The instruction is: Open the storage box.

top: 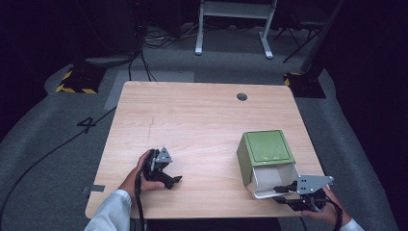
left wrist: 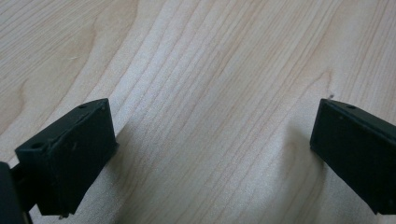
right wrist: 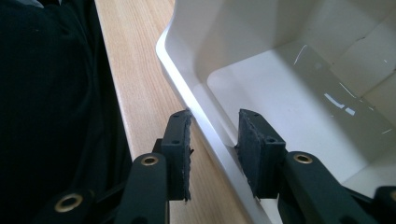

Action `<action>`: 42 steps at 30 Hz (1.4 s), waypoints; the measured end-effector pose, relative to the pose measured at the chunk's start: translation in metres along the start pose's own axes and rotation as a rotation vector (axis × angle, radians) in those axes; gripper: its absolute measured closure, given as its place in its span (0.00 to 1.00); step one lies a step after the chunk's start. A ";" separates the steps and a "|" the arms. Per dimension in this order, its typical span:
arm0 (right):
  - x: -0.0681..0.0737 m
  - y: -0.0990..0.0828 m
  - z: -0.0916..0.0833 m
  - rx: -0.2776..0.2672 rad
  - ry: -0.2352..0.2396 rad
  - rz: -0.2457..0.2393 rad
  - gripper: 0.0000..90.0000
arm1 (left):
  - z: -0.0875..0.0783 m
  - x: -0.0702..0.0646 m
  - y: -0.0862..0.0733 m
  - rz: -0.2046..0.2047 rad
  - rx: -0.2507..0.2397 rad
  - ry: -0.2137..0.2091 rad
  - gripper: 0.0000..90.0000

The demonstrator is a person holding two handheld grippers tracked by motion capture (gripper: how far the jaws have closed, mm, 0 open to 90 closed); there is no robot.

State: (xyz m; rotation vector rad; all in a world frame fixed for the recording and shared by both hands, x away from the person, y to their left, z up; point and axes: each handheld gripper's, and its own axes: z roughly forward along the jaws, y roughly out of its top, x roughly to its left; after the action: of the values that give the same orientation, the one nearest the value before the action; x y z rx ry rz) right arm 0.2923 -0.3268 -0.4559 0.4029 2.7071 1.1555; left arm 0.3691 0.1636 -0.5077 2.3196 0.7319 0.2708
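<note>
Right gripper view, lower middle: I have my right gripper (right wrist: pixel 212 154) clamped on the white bin (right wrist: pixel 187 100) rim to steady it, left gripper (left wrist: pixel 210 154) gaping idle.

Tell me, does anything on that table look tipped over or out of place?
Yes. The green and white bin lies on its side near the table's front right corner, its white open mouth facing the person. The right hand-held gripper straddles its lower rim, one jaw inside, one outside. Nothing looks spilled or broken.
</note>
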 end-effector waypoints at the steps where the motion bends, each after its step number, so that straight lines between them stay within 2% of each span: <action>1: 0.001 0.000 0.000 0.001 -0.001 0.001 0.72 | 0.000 0.000 0.000 0.000 -0.001 0.000 0.00; 13: 0.006 -0.007 -0.006 -0.006 0.008 0.003 0.76 | 0.000 0.000 0.000 0.000 0.000 0.000 0.00; 28: 0.011 -0.013 -0.011 -0.010 0.023 0.005 0.76 | 0.000 0.000 0.000 -0.001 0.000 0.000 0.00; 42: 0.018 -0.020 -0.016 -0.029 0.014 0.017 0.75 | 0.000 0.000 0.000 0.000 0.000 0.000 0.00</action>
State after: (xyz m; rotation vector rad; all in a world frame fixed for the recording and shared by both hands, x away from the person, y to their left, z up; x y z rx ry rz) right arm 0.2674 -0.3455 -0.4604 0.4159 2.7009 1.2044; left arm 0.3691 0.1636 -0.5077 2.3193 0.7318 0.2710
